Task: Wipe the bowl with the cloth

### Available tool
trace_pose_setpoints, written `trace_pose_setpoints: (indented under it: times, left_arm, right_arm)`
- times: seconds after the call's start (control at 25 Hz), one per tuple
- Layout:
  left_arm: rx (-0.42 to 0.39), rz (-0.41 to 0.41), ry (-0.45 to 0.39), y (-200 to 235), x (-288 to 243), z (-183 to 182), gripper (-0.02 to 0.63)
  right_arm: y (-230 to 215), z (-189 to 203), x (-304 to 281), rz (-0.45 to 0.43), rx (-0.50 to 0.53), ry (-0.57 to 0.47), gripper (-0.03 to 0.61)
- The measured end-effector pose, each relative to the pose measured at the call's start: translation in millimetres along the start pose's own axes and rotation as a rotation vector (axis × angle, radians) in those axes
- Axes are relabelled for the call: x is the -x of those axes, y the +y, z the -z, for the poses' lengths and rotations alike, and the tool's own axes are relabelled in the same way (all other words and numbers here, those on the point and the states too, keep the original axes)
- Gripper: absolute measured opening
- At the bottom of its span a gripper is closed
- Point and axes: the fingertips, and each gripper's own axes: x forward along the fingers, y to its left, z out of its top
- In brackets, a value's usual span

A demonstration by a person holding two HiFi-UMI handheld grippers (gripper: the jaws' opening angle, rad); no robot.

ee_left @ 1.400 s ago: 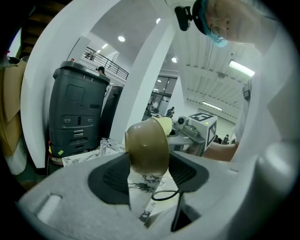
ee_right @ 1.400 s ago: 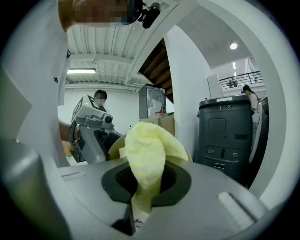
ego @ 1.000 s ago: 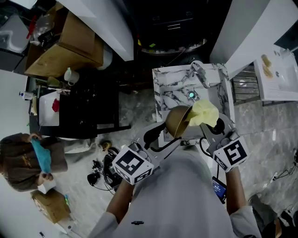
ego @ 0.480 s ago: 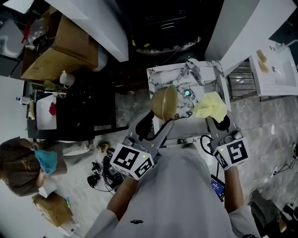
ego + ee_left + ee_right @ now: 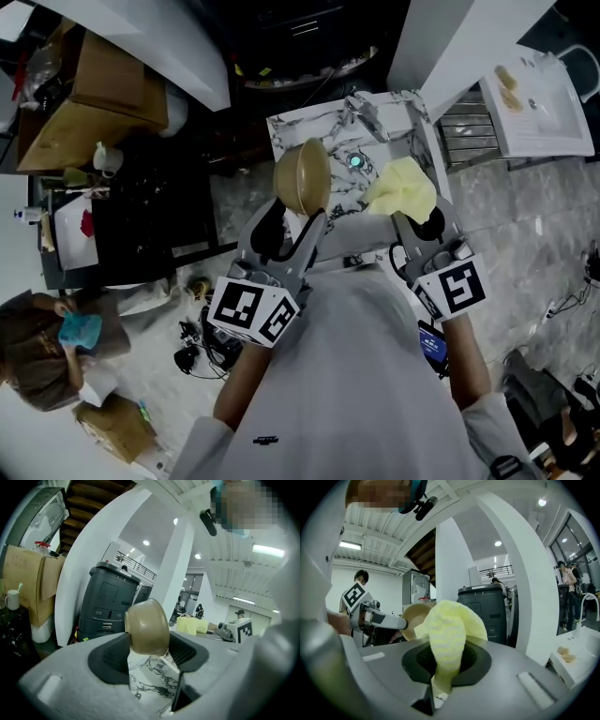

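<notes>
Above the marble counter [image 5: 291, 136], both grippers are raised side by side in front of the person's chest. The left gripper [image 5: 312, 223] has its jaws clamped on the bowl [image 5: 302, 178], pinching the rim at the lower edge so the bowl stands on its side. From the left gripper view, the bowl's brown outer wall [image 5: 146, 626] bulges toward the camera between the two dark pads. From the right gripper view, its pale inside [image 5: 414, 618] shows, so the opening faces the other gripper.

The right gripper [image 5: 412, 223] has its jaws closed on the yellow cloth [image 5: 401, 189]. The cloth is bunched, rises in a fold above the jaws, and a short tail hangs below them [image 5: 447, 634]. Cloth and bowl are near each other at about the same height but apart, with a strip of counter showing between them.

A faucet [image 5: 364, 114] stands at the far side of the counter. A cardboard box [image 5: 103, 89] sits at upper left, and another person [image 5: 42, 342] is at lower left on the floor.
</notes>
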Motion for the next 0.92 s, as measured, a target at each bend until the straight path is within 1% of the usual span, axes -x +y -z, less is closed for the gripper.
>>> trace_pose_setpoints:
  times: [0.2, 0.36, 0.52, 0.72, 0.92]
  left_arm:
    - [-0.014, -0.023, -0.007, 3.0, 0.5, 3.7, 0.262]
    - [-0.026, -0.019, 0.007, 0.3, 0.0, 11.3, 0.262]
    - [-0.037, -0.016, 0.015, -2.1, -2.6, 17.7, 0.262]
    - [-0.037, 0.005, 0.049, -6.7, -5.1, 28.4, 0.262]
    - [-0.032, 0.029, 0.093, -11.5, -2.3, 37.4, 0.262]
  right_arm:
    - [3.2, 8.9, 0.2, 0.015, 0.016, 0.013, 0.029]
    - [3.0, 20.3, 3.3, 0.034, -0.021, 0.026, 0.029]
    - [-5.1, 29.8, 7.8, 0.065, -0.028, 0.042, 0.028]
    - [-13.7, 39.7, 14.3, 0.091, -0.05, 0.061, 0.028]
    - [-11.0, 45.9, 13.0, 0.086, -0.071, 0.077, 0.028]
